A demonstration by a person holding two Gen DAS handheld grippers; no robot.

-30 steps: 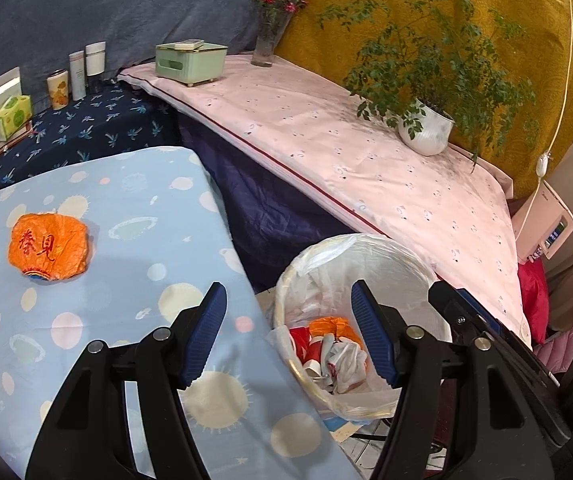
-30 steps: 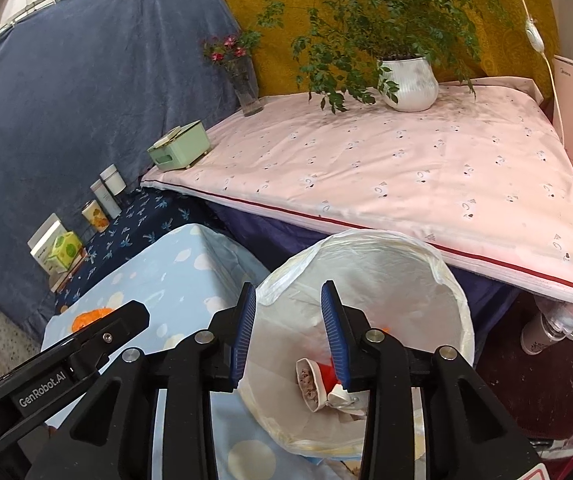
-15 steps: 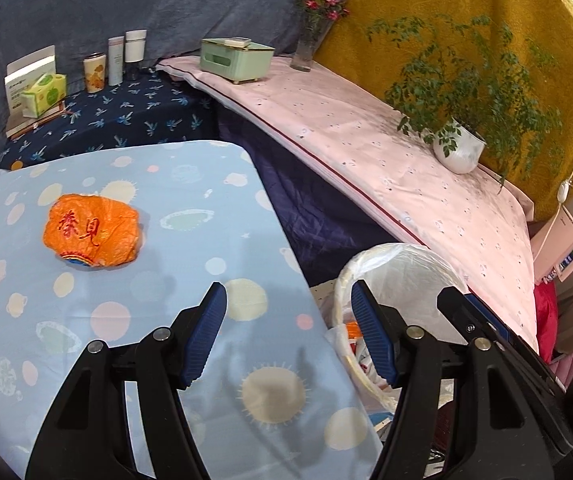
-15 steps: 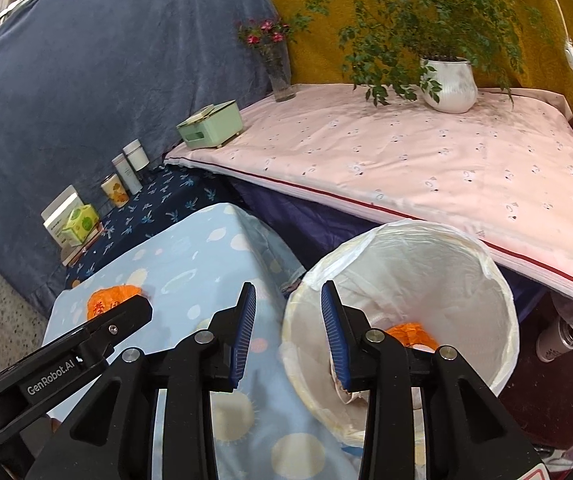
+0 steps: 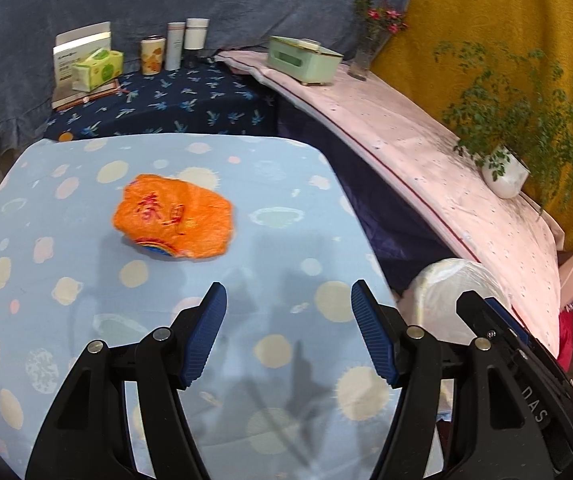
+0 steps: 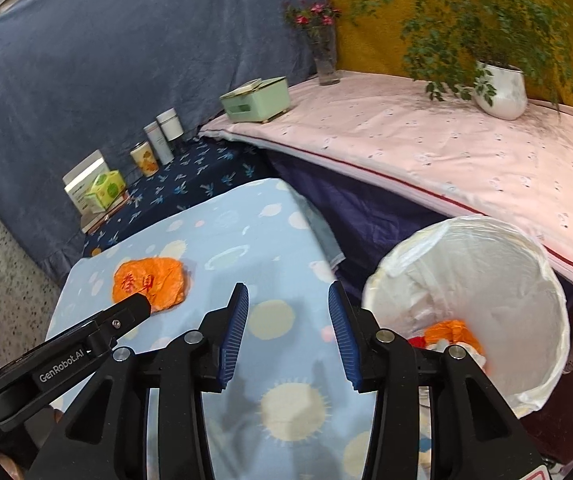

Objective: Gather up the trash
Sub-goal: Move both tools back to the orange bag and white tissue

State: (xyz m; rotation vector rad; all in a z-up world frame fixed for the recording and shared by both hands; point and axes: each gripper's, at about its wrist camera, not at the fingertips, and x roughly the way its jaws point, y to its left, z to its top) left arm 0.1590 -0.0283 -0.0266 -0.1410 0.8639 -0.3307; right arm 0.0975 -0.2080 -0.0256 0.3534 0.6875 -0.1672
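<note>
One wrapper left on the table, bin already part full.

I had the blue spotted table [image 5: 86,320] filling most of the left view, and the white-lined bin [image 6: 466,280] sat off its edge at about three o'clock, with orange and red scraps already in the bottom, so I judged part of the collecting done. The one piece I could see left was the crumpled orange wrapper [image 5: 174,220], lying flat on the cloth at roughly eleven o'clock from my left gripper [image 5: 288,332] and well apart from it. That gripper's jaws stood wide and empty over bare cloth. My right gripper [image 6: 288,336] had just been opening its jaws and held nothing between them; the wrapper [image 6: 148,284] lay at its ten o'clock. What remained, I reckoned, was picking that wrapper up and dropping it in the bin.
</note>
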